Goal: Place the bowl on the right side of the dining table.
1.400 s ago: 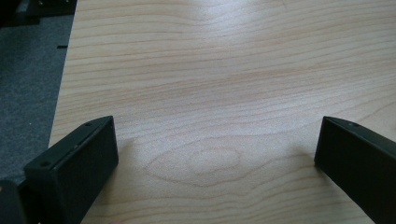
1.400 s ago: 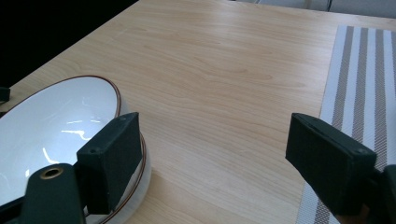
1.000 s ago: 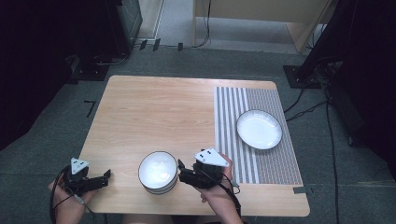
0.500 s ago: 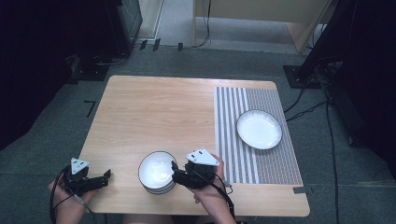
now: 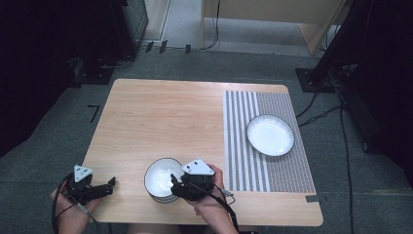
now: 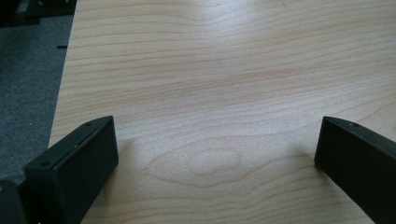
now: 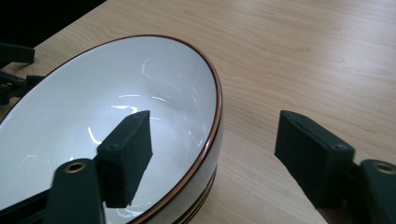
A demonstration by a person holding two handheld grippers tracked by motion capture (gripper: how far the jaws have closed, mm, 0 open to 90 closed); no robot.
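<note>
We had the right tongs [image 7: 212, 154] spread astride the bowl [image 7: 116, 126] rim; clamping squarely seemed wise. Our left tongs [image 6: 215, 158] gaped empty over the table [image 6: 210, 70].

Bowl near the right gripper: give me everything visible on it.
The bowl is glossy white inside with a thin brown rim and dark bands low on its outer wall, ceramic by its look. It is empty and upright on the wooden table near the front edge. The right gripper is open, its jaws straddling the rim, one inside and one outside; contact can't be told.
</note>
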